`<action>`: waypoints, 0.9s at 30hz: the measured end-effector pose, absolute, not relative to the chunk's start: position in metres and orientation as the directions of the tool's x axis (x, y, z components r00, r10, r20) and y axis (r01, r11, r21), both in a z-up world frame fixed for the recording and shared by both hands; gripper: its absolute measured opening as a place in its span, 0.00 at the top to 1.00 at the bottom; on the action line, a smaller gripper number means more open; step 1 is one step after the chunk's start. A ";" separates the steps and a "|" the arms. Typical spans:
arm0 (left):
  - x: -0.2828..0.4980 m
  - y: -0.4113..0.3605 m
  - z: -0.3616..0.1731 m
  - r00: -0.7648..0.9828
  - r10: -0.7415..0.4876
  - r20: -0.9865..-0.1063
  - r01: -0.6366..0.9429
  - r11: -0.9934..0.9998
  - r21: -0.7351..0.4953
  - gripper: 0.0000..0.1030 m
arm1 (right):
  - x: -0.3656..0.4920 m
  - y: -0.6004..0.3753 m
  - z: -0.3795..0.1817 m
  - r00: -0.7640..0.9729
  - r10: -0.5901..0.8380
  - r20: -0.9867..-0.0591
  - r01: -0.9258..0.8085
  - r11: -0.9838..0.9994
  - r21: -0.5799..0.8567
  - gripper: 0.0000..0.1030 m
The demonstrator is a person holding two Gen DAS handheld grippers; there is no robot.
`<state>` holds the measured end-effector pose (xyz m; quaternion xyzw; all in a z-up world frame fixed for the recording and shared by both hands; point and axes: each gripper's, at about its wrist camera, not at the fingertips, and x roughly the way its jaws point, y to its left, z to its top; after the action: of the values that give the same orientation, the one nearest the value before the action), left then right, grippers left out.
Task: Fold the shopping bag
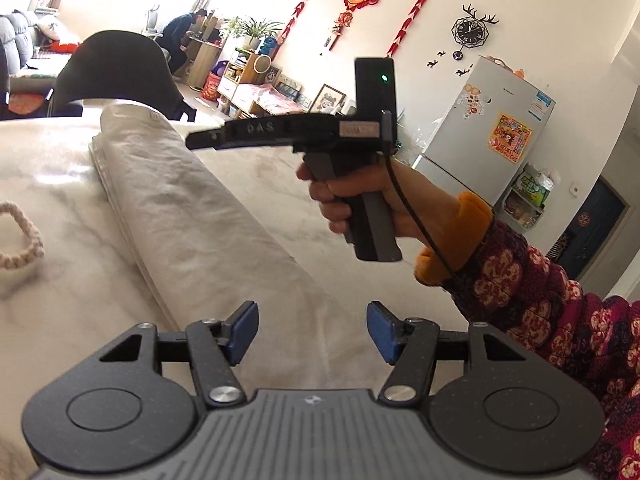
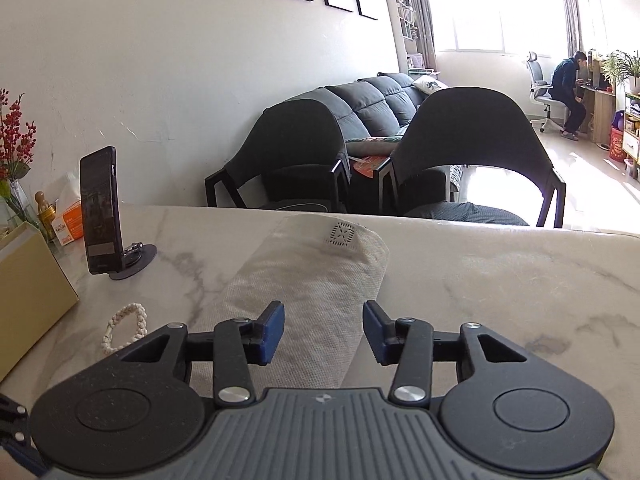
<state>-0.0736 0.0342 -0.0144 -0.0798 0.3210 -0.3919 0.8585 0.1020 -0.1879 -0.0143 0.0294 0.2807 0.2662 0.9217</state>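
**Marble table, bag folded long**

On the marble table (image 2: 500,280), both grippers are released and empty. The left gripper (image 1: 312,330) and right gripper (image 2: 324,332) hover over the folded shopping bag (image 2: 316,280), its rope handle (image 2: 124,330) alongside.

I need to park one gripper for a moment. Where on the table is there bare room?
Bare marble lies right of the folded bag, out to the table's far edge. The left is crowded: rope handle, phone on its stand, yellow box.
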 end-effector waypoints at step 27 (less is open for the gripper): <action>0.008 0.060 -0.056 0.560 -0.662 -0.497 0.537 0.748 -0.390 0.42 | 0.076 -0.163 -0.043 0.648 0.515 -0.562 -0.571 0.816 0.090 0.66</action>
<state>0.0080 0.0599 -0.0561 -0.0973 0.3210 -0.3417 0.8779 0.0756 -0.1625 -0.0432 -0.0474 0.2942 0.2994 0.9064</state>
